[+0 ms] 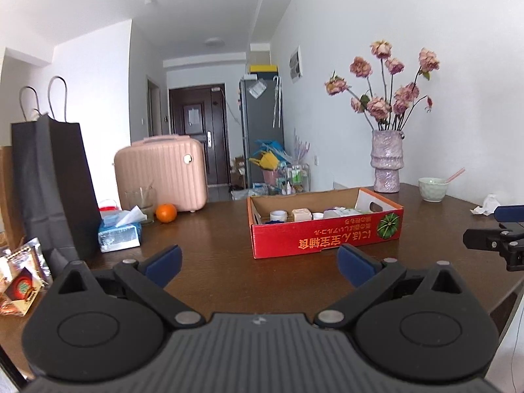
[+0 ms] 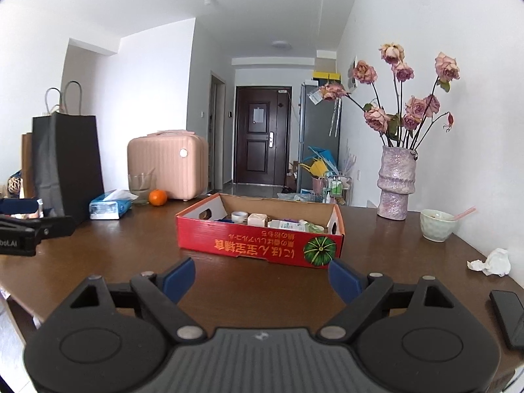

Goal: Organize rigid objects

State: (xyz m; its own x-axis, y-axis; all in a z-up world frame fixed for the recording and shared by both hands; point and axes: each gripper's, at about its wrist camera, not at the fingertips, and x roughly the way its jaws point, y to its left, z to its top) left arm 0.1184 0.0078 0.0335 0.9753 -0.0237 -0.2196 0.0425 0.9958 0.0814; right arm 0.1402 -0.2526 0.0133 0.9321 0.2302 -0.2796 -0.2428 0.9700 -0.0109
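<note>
Left wrist view, starting at the table's (image 1: pixel 222 262) left edge: a snack packet (image 1: pixel 19 281) lies at the near left corner, with a black bag (image 1: pixel 55 183) standing just behind it. A tissue pack (image 1: pixel 119 232) sits beside the bag, then a glass (image 1: pixel 140 201) and an orange (image 1: pixel 166 213) close together near the far edge, in front of a pink case (image 1: pixel 162 173). The left gripper (image 1: pixel 258 263) hangs above the near edge with its blue pads spread wide and nothing between them. Ahead of it, about mid-table, sits the red box (image 1: pixel 324 232), open on top, holding small jars and bottles (image 1: pixel 301 214) along its bottom. Behind the box's right end a vase (image 1: pixel 386 163) of pink roses stands at the far edge by the wall, a green bowl (image 1: pixel 432 188) just right of it, and a crumpled tissue (image 1: pixel 488 206) further right.

Right wrist view: the right gripper (image 2: pixel 262 278) is likewise wide apart and empty, its pads just short of the box's (image 2: pixel 258 242) near wall. A black phone (image 2: pixel 509 314) lies at the near right corner, and the tissue (image 2: pixel 493 262) sits between it and the bowl (image 2: pixel 437 224).
</note>
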